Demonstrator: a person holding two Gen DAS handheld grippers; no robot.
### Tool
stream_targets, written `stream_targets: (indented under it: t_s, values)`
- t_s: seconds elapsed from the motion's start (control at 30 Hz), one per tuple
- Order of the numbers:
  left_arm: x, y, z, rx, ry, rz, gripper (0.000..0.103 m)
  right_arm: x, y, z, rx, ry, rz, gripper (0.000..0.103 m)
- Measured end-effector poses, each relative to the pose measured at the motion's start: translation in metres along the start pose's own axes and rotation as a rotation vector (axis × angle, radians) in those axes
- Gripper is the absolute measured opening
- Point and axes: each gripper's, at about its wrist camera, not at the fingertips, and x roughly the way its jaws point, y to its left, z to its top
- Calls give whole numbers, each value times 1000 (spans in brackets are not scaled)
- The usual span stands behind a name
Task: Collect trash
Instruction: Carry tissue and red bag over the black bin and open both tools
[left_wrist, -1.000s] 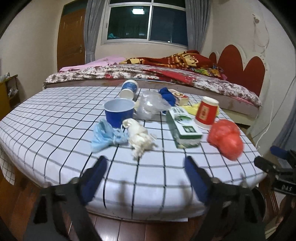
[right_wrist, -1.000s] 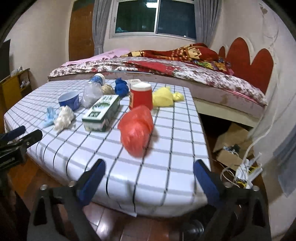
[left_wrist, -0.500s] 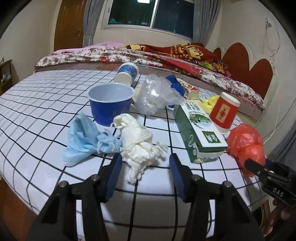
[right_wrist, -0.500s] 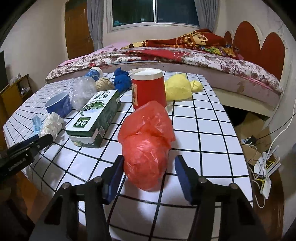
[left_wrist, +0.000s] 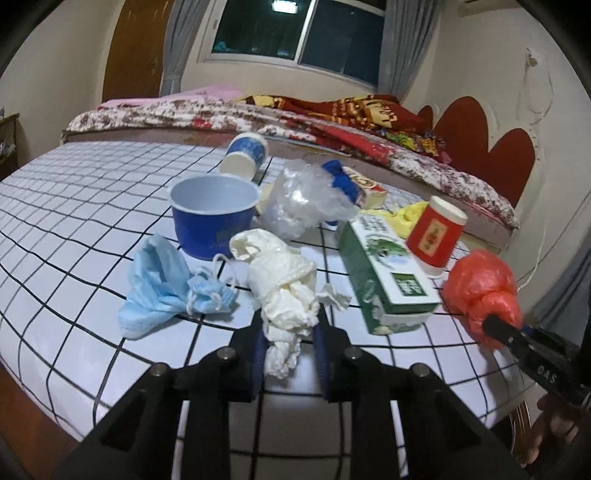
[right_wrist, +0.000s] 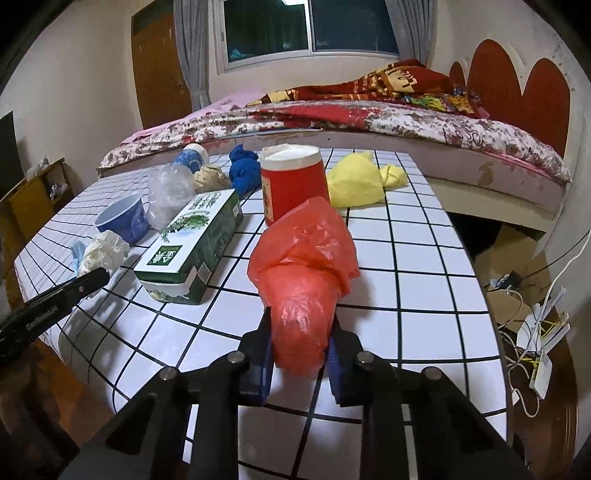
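On the checked table (left_wrist: 74, 192) lies a crumpled white paper wad (left_wrist: 284, 288). My left gripper (left_wrist: 288, 354) is closing on its near end, and the blue pads press it from both sides. A red plastic bag (right_wrist: 303, 280) lies near the table's right front. My right gripper (right_wrist: 299, 350) is closing on the bag's near end, with its pads squeezing the plastic. The left wrist view shows the red plastic bag (left_wrist: 480, 284) at the right, with the right gripper (left_wrist: 495, 325) on it. The right wrist view has the left gripper (right_wrist: 92, 277) at the paper wad (right_wrist: 105, 251).
More trash lies on the table: a blue face mask (left_wrist: 155, 280), a blue bowl (left_wrist: 210, 218), a clear plastic bag (left_wrist: 303, 199), a green carton (left_wrist: 384, 273), a red cup (left_wrist: 434, 236), a yellow bag (right_wrist: 358, 182). A bed stands behind. Cardboard and cables (right_wrist: 532, 306) lie on the floor to the right.
Both grippers came forward and down to the table and narrowed from wide open. The left one now pinches the white paper wad and the right one pinches the red bag.
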Motion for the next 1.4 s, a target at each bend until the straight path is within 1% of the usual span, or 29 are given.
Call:
stream_targets:
  t_s: [0.2, 0.33, 0.5, 0.63, 0.8, 0.97, 1.2, 1.4]
  values:
    - [-23, -13, 0, 19, -35, -31, 24, -23, -6, 1, 0, -45, -8, 24]
    - [-39, -34, 0, 57, -64, -57, 24, -40, -17, -3, 14, -67, -27, 25]
    - [-53, -64, -5, 108, -76, -119, 24, -67, -38, -9, 46, -88, -76, 25]
    - [-60, -94, -16, 164, -64, -188, 24, -85, -61, -22, 84, -85, -124, 25]
    - [-64, -132, -32, 238, -30, -279, 24, -107, -95, -47, 134, -57, -194, 25]
    - [-67, -169, -51, 288, 10, -364, 24, -128, -129, -82, 164, -9, -259, 25]
    - [-71, -231, -83, 405, 90, -503, 24, -146, -167, -124, 194, 61, -297, 25]
    - [-61, -273, -114, 465, 179, -576, 24, -152, -190, -157, 204, 119, -308, 25]
